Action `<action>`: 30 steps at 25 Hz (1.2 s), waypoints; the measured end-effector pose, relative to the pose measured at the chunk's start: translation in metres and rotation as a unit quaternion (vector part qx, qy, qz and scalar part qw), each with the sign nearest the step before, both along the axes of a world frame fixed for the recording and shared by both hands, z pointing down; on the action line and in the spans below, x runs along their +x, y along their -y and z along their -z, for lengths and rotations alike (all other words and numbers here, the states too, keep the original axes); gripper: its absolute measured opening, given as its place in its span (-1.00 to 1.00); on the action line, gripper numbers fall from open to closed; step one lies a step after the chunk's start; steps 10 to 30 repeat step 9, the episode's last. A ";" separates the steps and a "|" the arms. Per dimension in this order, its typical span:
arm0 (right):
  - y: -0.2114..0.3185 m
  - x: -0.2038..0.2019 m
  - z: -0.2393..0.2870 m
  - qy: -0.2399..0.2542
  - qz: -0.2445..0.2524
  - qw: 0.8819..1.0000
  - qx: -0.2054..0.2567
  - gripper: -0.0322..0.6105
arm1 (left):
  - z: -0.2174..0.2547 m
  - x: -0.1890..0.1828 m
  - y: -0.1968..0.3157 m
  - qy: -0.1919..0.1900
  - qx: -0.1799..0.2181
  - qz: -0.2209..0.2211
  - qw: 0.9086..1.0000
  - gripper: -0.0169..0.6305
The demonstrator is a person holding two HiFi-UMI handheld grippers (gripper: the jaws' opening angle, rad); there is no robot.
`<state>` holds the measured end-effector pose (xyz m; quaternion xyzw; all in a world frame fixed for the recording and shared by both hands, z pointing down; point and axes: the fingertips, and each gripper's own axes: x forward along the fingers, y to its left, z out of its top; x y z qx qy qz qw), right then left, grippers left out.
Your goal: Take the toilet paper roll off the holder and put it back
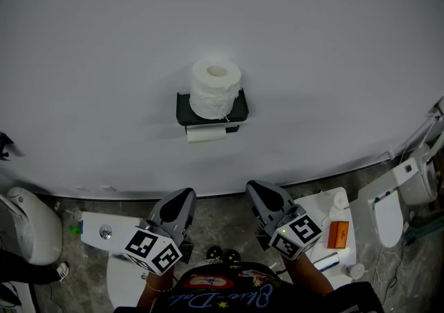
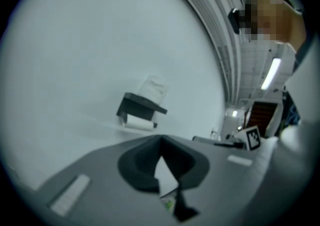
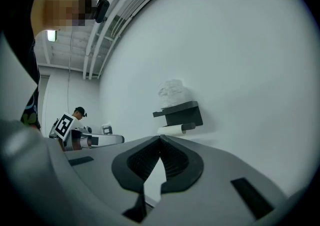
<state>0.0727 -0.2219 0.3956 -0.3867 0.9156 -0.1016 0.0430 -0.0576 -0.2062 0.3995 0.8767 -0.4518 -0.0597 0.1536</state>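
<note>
The toilet paper roll (image 1: 206, 135) is hanging on the holder (image 1: 182, 112). The left gripper (image 1: 186, 196) and right gripper (image 1: 255, 189) are waiting well apart from it, fingers closed and empty, so removal seemingly remains.

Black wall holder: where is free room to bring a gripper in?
Bare white wall left, right and above the black holder. Its shelf is mostly filled by an upright white toilet paper roll; a second roll hangs beneath.

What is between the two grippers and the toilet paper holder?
Only bare white wall, seen in the head view. The left gripper and right gripper are shut and empty, below the holder.
</note>
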 end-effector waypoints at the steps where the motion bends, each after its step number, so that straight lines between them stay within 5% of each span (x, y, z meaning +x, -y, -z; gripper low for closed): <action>1: 0.000 0.000 -0.001 -0.001 -0.001 1.000 0.000 -0.86 | 0.000 0.000 0.000 0.001 -0.001 -0.001 1.000 -0.95; 30: -0.002 -0.005 -0.003 -0.016 0.002 1.000 0.016 -0.85 | 0.000 -0.002 0.002 0.000 0.001 0.002 1.000 -0.95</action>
